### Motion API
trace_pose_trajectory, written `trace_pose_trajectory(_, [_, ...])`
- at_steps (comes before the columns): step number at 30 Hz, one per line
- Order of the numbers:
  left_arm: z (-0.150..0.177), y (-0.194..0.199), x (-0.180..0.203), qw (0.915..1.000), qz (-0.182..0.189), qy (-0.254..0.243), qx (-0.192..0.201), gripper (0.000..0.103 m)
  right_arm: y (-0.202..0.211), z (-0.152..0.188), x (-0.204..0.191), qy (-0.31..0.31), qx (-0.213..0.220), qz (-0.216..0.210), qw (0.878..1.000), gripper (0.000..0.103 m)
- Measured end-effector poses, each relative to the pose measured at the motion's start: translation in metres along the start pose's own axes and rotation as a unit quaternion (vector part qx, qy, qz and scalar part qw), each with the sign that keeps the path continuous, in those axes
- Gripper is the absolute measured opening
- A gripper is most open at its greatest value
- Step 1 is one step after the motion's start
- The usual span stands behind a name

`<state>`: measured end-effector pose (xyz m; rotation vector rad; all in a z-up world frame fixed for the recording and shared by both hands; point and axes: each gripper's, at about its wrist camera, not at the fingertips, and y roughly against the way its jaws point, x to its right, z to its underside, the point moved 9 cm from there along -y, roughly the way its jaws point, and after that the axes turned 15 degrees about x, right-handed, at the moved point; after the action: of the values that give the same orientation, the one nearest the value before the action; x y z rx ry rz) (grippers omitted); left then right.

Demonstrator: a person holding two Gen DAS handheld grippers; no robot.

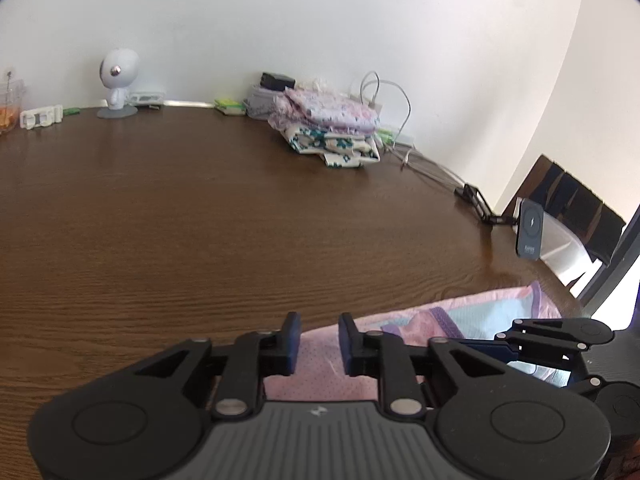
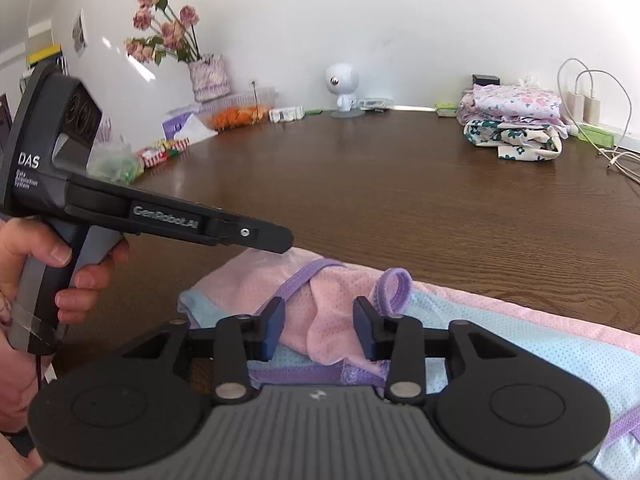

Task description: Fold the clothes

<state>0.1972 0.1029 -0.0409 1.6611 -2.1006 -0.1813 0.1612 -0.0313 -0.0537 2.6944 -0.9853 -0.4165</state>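
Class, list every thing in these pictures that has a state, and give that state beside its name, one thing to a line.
Pink, pale-blue and purple mesh garment: lying rumpled, unfolded, on the table's near edge.
Stack of floral clothes: folded, piled by the wall.
Left gripper: jaws open, over pink fabric.
Right gripper: jaws open, a pink fold between them.
White charger cables: plugged in.

both wrist views sit low, close over the table (image 1: pixel 160 208) — sharing the far wall.

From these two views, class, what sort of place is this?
Probably a home room: a wooden table against a wall, with folded clothes, a vase of flowers and chargers plugged in.
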Motion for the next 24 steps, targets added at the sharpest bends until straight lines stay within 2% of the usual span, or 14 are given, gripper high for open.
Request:
trace_pose_trajectory(1, [-0.005, 0.009, -0.003, 0.9999, -0.007, 0.003, 0.013, 0.053, 0.005, -0.003, 0.003, -0.003, 0.009, 0.002, 1.000, 0.051])
trace_pose_trajectory(3, [-0.011, 0.025, -0.009, 0.9994, -0.014, 0.008, 0.032, 0.073, 0.016, -0.006, 0.003, 0.002, 0.018, 0.003, 1.000, 0.075])
trace_pose_trajectory(5, [-0.009, 0.039, -0.011, 0.9993, -0.009, 0.010, 0.034, 0.087, 0.026, -0.007, 0.002, 0.009, 0.026, 0.001, 1.000, 0.088])
trace_pose_trajectory(6, [-0.006, 0.045, -0.012, 0.9994, -0.008, 0.012, 0.032, 0.091, 0.029, -0.007, -0.002, 0.018, 0.027, 0.000, 0.999, 0.099])
trace_pose_trajectory(7, [-0.002, 0.051, -0.013, 0.9993, -0.009, 0.014, 0.032, 0.095, 0.031, -0.006, -0.006, 0.026, 0.029, -0.002, 0.999, 0.103])
trace_pose_trajectory(15, [0.020, 0.083, -0.027, 0.9977, -0.023, 0.052, 0.038, 0.099, 0.030, -0.009, -0.042, 0.100, 0.038, -0.025, 0.994, 0.103])
trace_pose_trajectory(17, [0.020, 0.087, -0.034, 0.9966, -0.030, 0.065, 0.039, 0.099, 0.022, -0.009, -0.058, 0.120, 0.036, -0.046, 0.991, 0.103])
trace_pose_trajectory(20, [0.017, 0.090, -0.045, 0.9933, -0.022, 0.107, 0.038, 0.098, 0.004, -0.005, -0.084, 0.159, 0.020, -0.075, 0.984, 0.102])
trace_pose_trajectory(22, [0.015, 0.091, -0.051, 0.9900, -0.012, 0.135, 0.037, 0.096, -0.008, 0.000, -0.098, 0.190, 0.005, -0.083, 0.978, 0.098])
trace_pose_trajectory(24, [0.013, 0.092, -0.055, 0.9870, 0.002, 0.157, 0.037, 0.092, -0.019, 0.007, -0.109, 0.217, -0.014, -0.088, 0.972, 0.080])
